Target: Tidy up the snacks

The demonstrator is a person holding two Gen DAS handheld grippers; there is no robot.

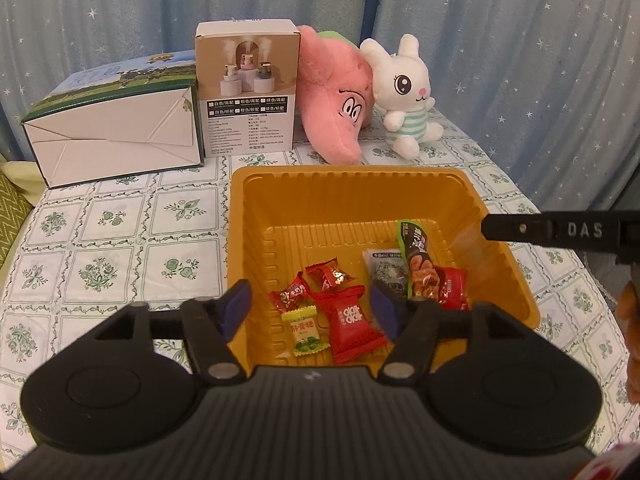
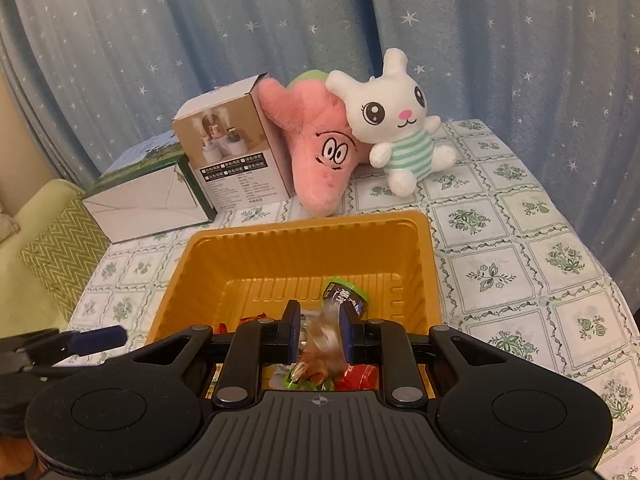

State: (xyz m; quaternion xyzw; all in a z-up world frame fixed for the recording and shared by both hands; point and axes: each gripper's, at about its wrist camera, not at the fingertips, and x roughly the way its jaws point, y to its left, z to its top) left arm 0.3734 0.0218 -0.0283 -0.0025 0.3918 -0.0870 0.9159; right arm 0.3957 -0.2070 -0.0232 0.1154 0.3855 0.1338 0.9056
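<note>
Down over the near edge of the ribbed orange plastic tray [image 1: 256,216], the left gripper [image 1: 310,306] tilts forward with its blue-padded jaws spread apart and nothing pressed between them; the red sweets show through the gap. The right gripper [image 2: 319,334] leans down over the same tray from the other side, its jaws drawn close and clamped on the long green-and-black snack packet [image 2: 344,294], whose glossy upper end sticks up beyond the pads while its lower end looks blurred. In the left wrist view this packet [image 1: 416,256] slants across the tray's right half.

Inside the tray lie several wrapped snacks: a large red crinkled candy wrapper with white lettering [image 1: 352,328], two smaller red twisted candies [image 1: 290,294] behind it, a yellow-green wrapped candy [image 1: 306,330] touching the large red one on its left, a grey-white sachet [image 1: 384,270] beside the long packet, and a red foil packet [image 1: 452,288] near the right wall.

The tray has fluted walls and a ridged floor, and sits on a tabletop covered by a white cloth with green floral squares [image 1: 104,256]. Behind it stand a white cardboard carton with a green landscape print [image 1: 108,136], a beige product box [image 1: 248,88], a pink plush star [image 1: 332,100] and a white plush rabbit in a striped shirt [image 1: 404,92]. A blue curtain with small stars [image 1: 500,40] hangs behind.
</note>
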